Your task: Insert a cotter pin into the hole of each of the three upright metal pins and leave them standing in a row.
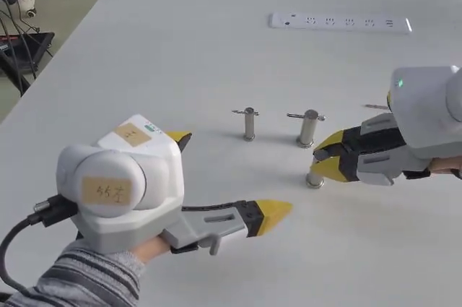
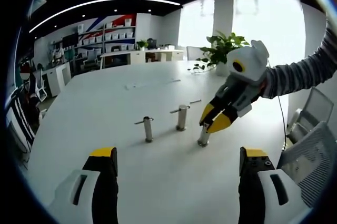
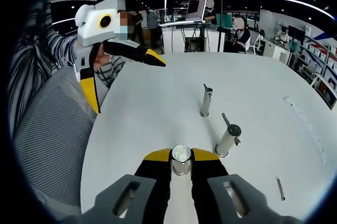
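In the head view, the left gripper (image 1: 227, 173) was seen spread wide above the table (image 1: 180, 47), well apart from the pins. The right gripper (image 1: 323, 160) was closed narrowly on the gripped metal pin (image 1: 315, 180), which stood upright just in front of the right metal pin (image 1: 309, 128). The left metal pin (image 1: 250, 123) stood beside it.

In the left gripper view, the right gripper (image 2: 216, 121) was seen clamped on the gripped metal pin (image 2: 203, 138).

In the right gripper view, the gripped metal pin (image 3: 181, 154) was held between the jaws of the right gripper (image 3: 181, 167). A loose cotter pin (image 3: 280, 188) lay to the right.

Head view above table (image 1: 180, 47); low, opposed gripper views, pins (image 1: 250, 123) in common.
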`<state>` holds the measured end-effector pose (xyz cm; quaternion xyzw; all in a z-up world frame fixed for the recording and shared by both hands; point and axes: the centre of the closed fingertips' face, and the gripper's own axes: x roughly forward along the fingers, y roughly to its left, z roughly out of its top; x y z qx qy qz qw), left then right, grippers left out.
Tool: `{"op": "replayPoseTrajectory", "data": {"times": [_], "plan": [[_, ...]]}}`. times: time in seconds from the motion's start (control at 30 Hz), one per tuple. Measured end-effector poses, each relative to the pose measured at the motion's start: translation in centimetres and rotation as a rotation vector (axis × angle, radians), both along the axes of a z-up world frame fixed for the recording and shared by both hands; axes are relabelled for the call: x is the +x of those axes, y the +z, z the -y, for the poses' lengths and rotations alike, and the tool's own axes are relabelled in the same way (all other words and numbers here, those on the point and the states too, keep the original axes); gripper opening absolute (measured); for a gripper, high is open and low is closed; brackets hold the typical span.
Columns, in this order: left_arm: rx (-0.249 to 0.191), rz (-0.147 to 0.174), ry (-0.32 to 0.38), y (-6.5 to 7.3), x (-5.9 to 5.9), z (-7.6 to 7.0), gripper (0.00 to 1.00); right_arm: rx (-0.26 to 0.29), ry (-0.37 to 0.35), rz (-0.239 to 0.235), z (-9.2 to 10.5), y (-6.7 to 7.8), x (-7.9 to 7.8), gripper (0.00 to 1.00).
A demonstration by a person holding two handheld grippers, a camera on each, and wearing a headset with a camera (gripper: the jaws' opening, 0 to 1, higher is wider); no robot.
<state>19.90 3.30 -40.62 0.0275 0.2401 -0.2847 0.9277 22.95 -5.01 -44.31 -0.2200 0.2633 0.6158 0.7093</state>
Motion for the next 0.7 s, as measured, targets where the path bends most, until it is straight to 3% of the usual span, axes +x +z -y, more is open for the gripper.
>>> {"op": "replayPoseTrajectory", "data": {"times": [0.3,0.47,0.7], "plan": [[0.002,-0.005,0.001,-0.1,-0.1,0.0,0.95,-0.02,0.032,0.038,0.1,-0.1,0.0,0.09],[0.0,-0.01,-0.001,-0.2,-0.2,0.1,0.95,-0.077,0.043,0.08,0.4,-0.9,0.0,0.09],[-0.003,-0.01,0.0,0.0,-0.3,0.2,0.95,-0.073,0.001,0.075,1.0,-1.0,0.4,0.11]]}}
